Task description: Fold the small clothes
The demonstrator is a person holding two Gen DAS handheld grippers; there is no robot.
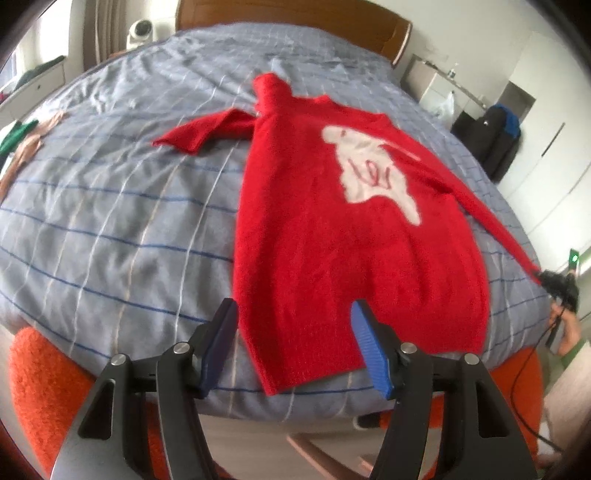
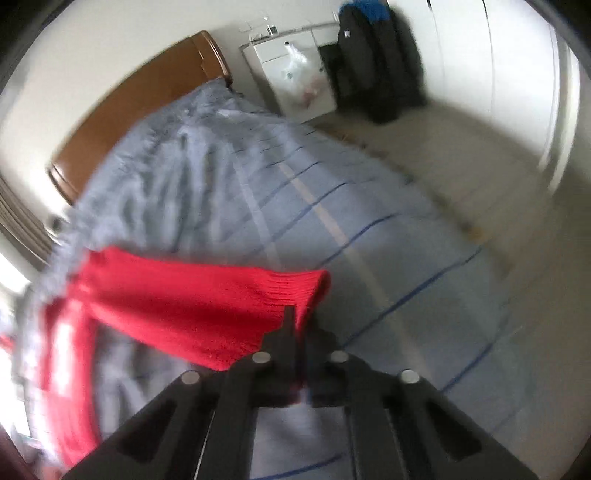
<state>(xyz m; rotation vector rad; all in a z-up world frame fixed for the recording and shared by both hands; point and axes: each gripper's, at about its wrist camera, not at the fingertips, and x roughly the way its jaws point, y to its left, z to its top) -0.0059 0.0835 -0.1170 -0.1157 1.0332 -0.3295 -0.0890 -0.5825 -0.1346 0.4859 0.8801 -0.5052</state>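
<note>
Red sweater lies flat on the bed, front up w/ a white figure on the chest. Long axis runs from hem, nr the foot edge, to collar pointing at the wooden headboard. One sleeve lies out to the left side on the cover. Other sleeve is pulled out straight twd the bed's right edge, cuff pinched in the right gripper, jaws clenched on the knit. Left gripper hangs over the hem, jaws apart, straddling the hem corner, nothing gripped. Wide bare cover left of the sweater; less room on the right. Green and tan clothes sit at the far left edge. Orange blanket lies below the foot edge.
</note>
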